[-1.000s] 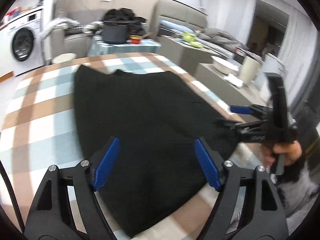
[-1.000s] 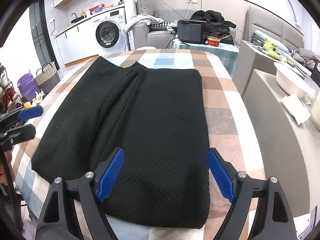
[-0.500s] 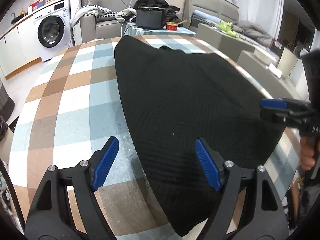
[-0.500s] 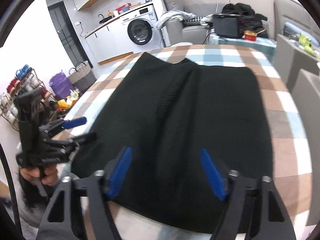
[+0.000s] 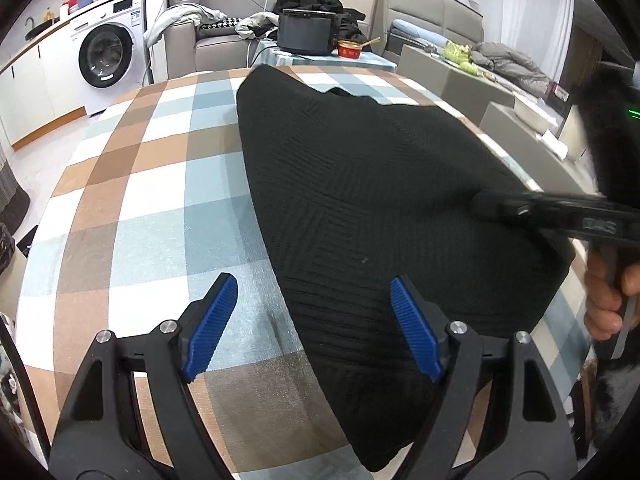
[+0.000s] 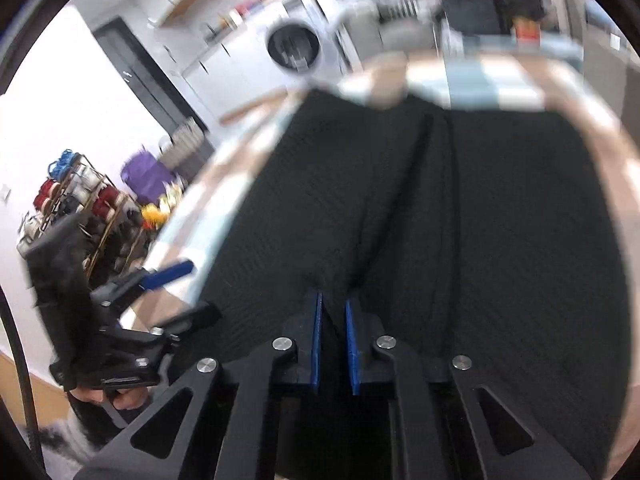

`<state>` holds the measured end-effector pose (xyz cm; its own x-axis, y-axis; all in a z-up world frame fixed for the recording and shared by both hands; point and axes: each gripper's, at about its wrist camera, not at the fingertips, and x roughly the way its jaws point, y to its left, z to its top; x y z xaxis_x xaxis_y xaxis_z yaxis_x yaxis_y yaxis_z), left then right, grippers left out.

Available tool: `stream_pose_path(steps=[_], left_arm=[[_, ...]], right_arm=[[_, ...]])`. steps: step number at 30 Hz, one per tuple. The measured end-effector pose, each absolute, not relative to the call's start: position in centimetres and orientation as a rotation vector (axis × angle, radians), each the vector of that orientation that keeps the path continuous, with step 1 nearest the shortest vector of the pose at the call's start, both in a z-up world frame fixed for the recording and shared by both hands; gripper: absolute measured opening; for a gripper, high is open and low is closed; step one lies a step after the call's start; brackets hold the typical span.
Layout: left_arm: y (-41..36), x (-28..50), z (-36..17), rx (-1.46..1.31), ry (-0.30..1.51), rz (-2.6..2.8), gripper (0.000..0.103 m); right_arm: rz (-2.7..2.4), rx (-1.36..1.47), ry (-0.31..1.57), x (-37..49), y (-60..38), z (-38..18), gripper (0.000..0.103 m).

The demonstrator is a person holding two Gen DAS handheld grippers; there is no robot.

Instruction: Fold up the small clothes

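Observation:
A black knit garment (image 5: pixel 360 200) lies spread on the checked tablecloth (image 5: pixel 152 200); it also fills the right wrist view (image 6: pixel 500 220). My left gripper (image 5: pixel 312 328) is open and empty, low over the garment's near left edge. It shows in the right wrist view (image 6: pixel 172 292) at the left, off the cloth. My right gripper (image 6: pixel 333 328) is shut on a pinched ridge of the garment near its front edge. In the left wrist view the right gripper (image 5: pixel 484 206) reaches in from the right onto the cloth, lifting it slightly.
A washing machine (image 5: pixel 106 54) stands at the back left. A sofa with clothes and a small table with a black pot (image 5: pixel 306 34) stand behind the table. Grey boxes (image 5: pixel 516 120) lie to the right. A rack of thread spools (image 6: pixel 68 192) is at the left.
My right gripper has moved onto the garment and closed on a fold of it. My left gripper has stayed open and shifted toward the garment's left edge.

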<state>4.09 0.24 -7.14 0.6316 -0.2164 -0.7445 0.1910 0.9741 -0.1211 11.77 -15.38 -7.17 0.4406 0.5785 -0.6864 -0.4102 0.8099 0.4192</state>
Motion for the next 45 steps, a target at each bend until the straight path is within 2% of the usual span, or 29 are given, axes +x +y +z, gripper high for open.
stream_pose_path(steps=[3, 7, 8, 9, 11, 12, 20, 22, 24, 25, 27, 29, 32, 35, 38, 41, 44, 45], left_arm=[[0.4, 4.2, -7.0, -0.054, 0.853, -0.252, 0.079], [-0.5, 4.1, -7.6, -0.019, 0.885, -0.267, 0.079], [-0.7, 3.9, -7.7, -0.004, 0.887, -0.271, 0.079], [-1.1, 3.8, -7.7, 0.014, 0.886, -0.278, 0.079], [-1.5, 3.6, -7.9, 0.032, 0.885, -0.292, 0.079], [-1.7, 3.6, -8.0, 0.037, 0.888, -0.296, 0.079], [-1.9, 3.7, -8.5, 0.026, 0.910, -0.310, 0.080], [-1.8, 3.7, -8.6, 0.021, 0.912, -0.312, 0.080], [-1.7, 3.7, -8.6, 0.018, 0.911, -0.316, 0.080], [-1.7, 3.8, -8.6, 0.016, 0.912, -0.317, 0.080], [-1.6, 3.7, -8.5, 0.010, 0.910, -0.312, 0.080], [-1.4, 3.7, -8.1, -0.002, 0.900, -0.303, 0.080], [-0.8, 3.4, -7.0, -0.035, 0.873, -0.309, 0.080], [-0.1, 3.5, -6.6, -0.074, 0.867, -0.314, 0.081], [0.2, 4.2, -7.4, -0.097, 0.898, -0.296, 0.081], [0.3, 4.6, -8.4, -0.122, 0.938, -0.289, 0.081], [0.1, 4.7, -8.7, -0.118, 0.941, -0.286, 0.081], [-0.1, 4.7, -8.7, -0.116, 0.939, -0.294, 0.081]], right_arm=[[0.587, 0.096, 0.871, 9.9, -15.0, -5.6, 0.010], [0.516, 0.039, 1.000, 11.0, -14.7, -8.8, 0.018], [0.532, 0.084, 0.996, 11.1, -15.2, -9.0, 0.023], [0.541, 0.114, 0.989, 10.8, -16.0, -8.8, 0.035], [0.562, 0.162, 0.970, 10.7, -17.2, -8.3, 0.050], [0.548, 0.176, 0.956, 10.8, -17.7, -8.2, 0.055], [0.635, 0.360, 1.020, 14.1, -18.6, -10.1, 0.055], [0.624, 0.353, 1.020, 14.8, -18.3, -9.9, 0.052], [0.629, 0.292, 1.019, 15.8, -17.1, -9.8, 0.038], [0.631, 0.261, 1.016, 16.2, -16.3, -9.8, 0.036], [0.619, 0.218, 1.009, 16.6, -15.5, -9.9, 0.019], [0.608, 0.182, 0.998, 16.3, -15.3, -9.4, 0.013], [0.615, 0.136, 0.878, 14.5, -15.7, -6.4, 0.011], [0.566, 0.100, 0.808, 12.6, -17.1, -3.9, 0.011], [0.489, 0.064, 0.867, 12.8, -17.9, -5.7, 0.013], [0.460, 0.099, 1.004, 14.3, -18.9, -9.4, 0.024], [0.438, 0.123, 0.966, 13.3, -20.7, -8.9, 0.044], [0.411, 0.106, 0.940, 12.6, -21.5, -8.4, 0.046]])
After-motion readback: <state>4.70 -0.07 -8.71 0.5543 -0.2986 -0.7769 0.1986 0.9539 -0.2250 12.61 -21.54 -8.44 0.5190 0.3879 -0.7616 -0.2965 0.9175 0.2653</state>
